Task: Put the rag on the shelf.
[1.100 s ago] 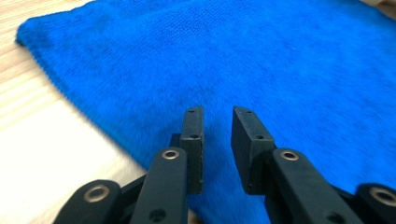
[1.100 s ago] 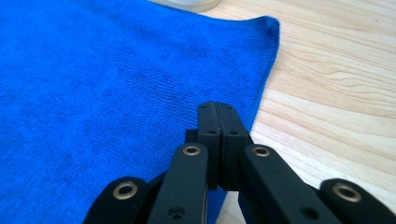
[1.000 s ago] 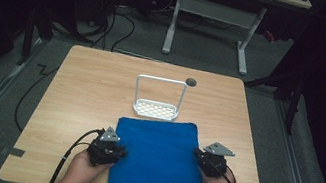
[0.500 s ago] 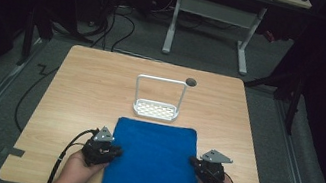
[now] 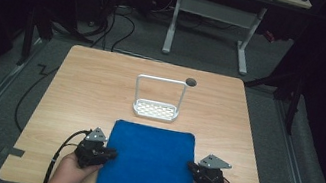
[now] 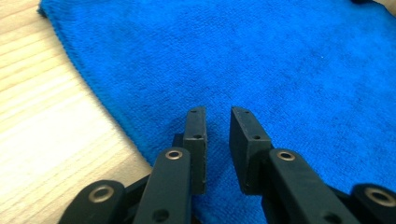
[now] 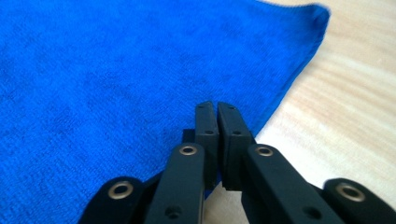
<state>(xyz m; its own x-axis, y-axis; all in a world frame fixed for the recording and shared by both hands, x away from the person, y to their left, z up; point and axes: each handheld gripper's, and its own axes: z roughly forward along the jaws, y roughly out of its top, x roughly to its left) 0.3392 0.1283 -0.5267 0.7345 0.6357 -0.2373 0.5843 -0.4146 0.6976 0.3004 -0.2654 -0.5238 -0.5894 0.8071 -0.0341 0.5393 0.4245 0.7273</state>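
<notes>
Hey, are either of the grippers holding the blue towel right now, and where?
Neither clearly holds it. The left gripper is open above the blue towel; the right gripper is shut at its edge, grip unclear.

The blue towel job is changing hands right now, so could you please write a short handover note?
Left gripper: fingers slightly open, over the blue towel's left edge, holding nothing.
Right gripper: fingers shut at the towel's right edge; cloth between them cannot be confirmed.
The towel lies flat on the table, near edge overhanging; white rack stands beyond it.
Done: towel spread flat.
Left: no fold or lift made yet.
</notes>
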